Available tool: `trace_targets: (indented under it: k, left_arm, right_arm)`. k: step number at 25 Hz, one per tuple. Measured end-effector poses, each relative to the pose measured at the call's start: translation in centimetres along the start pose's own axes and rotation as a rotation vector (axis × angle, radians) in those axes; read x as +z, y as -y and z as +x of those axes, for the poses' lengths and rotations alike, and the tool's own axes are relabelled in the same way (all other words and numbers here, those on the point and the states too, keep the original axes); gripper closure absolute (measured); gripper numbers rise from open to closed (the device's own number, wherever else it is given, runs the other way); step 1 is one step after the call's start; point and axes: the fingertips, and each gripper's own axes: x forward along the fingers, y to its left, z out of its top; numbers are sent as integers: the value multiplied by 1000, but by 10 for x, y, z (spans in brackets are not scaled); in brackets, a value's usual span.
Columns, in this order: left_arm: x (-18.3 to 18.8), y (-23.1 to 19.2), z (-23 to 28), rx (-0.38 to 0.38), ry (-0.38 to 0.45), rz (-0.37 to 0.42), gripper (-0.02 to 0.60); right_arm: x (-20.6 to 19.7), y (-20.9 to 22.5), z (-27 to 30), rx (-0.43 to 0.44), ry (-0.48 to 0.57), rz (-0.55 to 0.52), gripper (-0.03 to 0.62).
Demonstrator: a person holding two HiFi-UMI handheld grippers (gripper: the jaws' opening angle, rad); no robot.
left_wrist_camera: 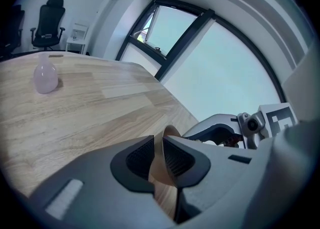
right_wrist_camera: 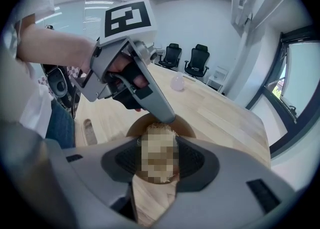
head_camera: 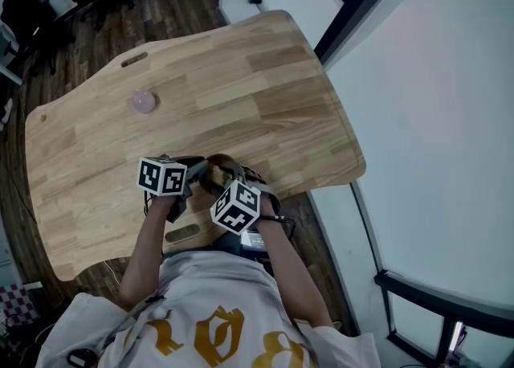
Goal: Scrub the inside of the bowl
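At the near table point(head_camera: 241, 77) edge, left gripper point(left_wrist_camera: 162, 149): fingers pinched on the thin brown wall of the bowl point(left_wrist_camera: 170, 134), rim standing up between the pads. Right gripper point(right_wrist_camera: 157, 159): fingers clamped on a pale fibrous wad point(right_wrist_camera: 157, 125), probably a scrub pad, mostly blurred over. The wad's tip sits inside the bowl, just past the fingertips. Pale pink rounded object point(head_camera: 144, 102) lies well beyond both grippers' fingers

Office: swivel chairs point(right_wrist_camera: 198, 60), wood desk point(head_camera: 241, 93), big windows point(left_wrist_camera: 225, 78).
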Motion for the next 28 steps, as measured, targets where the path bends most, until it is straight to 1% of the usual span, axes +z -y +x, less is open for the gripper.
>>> trace_targets:
  k: [3, 13, 22, 28]
  left_arm:
    - [3, -1, -2, 7, 26, 3, 532]
    - [2, -4, -1, 12, 23, -2, 532]
    - [-1, -9, -2, 41, 7, 26, 534]
    - [1, -10, -2, 46, 16, 28, 534]
  right_arm:
    - [3, -6, 0, 25, 22, 12, 411]
    - [1, -11, 0, 63, 27, 25, 411]
    - [-8, -16, 1, 103, -17, 28, 411]
    - [-15, -11, 1, 102, -47, 32, 411]
